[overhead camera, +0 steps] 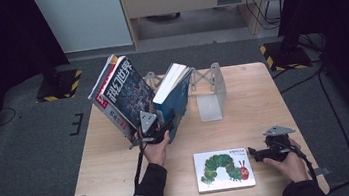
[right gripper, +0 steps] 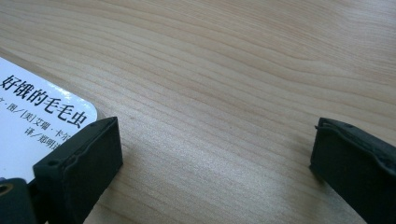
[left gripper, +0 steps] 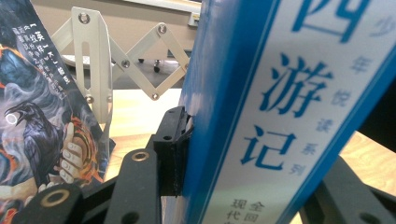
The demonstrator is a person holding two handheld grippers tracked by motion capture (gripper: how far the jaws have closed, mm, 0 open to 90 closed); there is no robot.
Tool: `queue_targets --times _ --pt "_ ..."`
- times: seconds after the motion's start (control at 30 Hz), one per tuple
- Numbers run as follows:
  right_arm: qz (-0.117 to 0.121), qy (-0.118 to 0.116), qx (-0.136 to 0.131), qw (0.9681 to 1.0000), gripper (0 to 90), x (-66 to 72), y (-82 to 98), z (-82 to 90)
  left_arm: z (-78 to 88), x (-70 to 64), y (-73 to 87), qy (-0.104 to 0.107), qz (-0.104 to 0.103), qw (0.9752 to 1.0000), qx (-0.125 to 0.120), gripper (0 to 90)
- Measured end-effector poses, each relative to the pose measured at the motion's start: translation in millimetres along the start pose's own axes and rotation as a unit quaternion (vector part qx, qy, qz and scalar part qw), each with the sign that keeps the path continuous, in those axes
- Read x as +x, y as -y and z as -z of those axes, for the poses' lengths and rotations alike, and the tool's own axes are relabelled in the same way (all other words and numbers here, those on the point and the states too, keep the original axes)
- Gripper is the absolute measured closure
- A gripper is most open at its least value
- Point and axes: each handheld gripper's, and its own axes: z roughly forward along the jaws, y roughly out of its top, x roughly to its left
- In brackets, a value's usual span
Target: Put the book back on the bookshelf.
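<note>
A thick blue book [overhead camera: 174, 95] stands tilted on the wooden table [overhead camera: 256, 100], its lower edge between the jaws of my left gripper [overhead camera: 159, 130]. In the left gripper view the blue book's spine [left gripper: 280, 93] carries blue characters, and the left gripper [left gripper: 257, 158] is shut on it, one pad [left gripper: 173, 149] flat against the cover. A dark illustrated magazine [overhead camera: 124, 91] leans just to its left, also seen as the magazine [left gripper: 37, 121] with a raven on it. My right gripper [overhead camera: 254, 153] rests open beside a flat caterpillar picture book [overhead camera: 224, 169].
A metal expanding book rack [overhead camera: 209, 91] stands at the back middle of the table, its scissor links [left gripper: 140, 60] behind the blue book. In the right gripper view, the right gripper [right gripper: 215, 149] spans bare wood, and the picture book's corner [right gripper: 32, 107] lies by its left jaw.
</note>
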Motion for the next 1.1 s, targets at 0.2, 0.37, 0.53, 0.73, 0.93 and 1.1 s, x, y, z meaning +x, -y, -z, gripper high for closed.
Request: queue_targets --times 0.2,0.37,0.53,0.73,0.93,1.1 --pt "-0.001 0.000 0.000 1.0000 2.5 0.1 -0.1 0.0 -11.2 -7.3 -0.7 -0.017 -0.001 0.9998 -0.005 55.7" --pt "0.000 0.000 0.000 1.0000 2.5 0.0 0.0 0.0 -21.4 -8.9 -2.3 -0.015 0.002 0.9999 -0.005 55.6" --pt "-0.001 0.000 0.000 1.0000 2.5 0.1 -0.1 -0.1 -28.6 -8.5 -4.1 -0.014 0.000 0.9999 -0.003 54.8" --pt "0.000 0.000 0.000 1.0000 2.5 0.1 0.0 -0.1 -16.4 -4.5 5.5 -0.007 -0.002 0.9994 0.033 52.5" --pt "0.000 -0.001 0.000 1.0000 2.5 0.2 0.0 -0.1 -10.4 -2.4 18.3 -0.007 0.009 0.9991 0.040 53.5" --pt "0.000 -0.001 0.000 1.0000 2.5 0.1 -0.1 -0.1 -16.4 -11.6 14.9 -0.017 -0.006 0.9984 0.053 54.0"
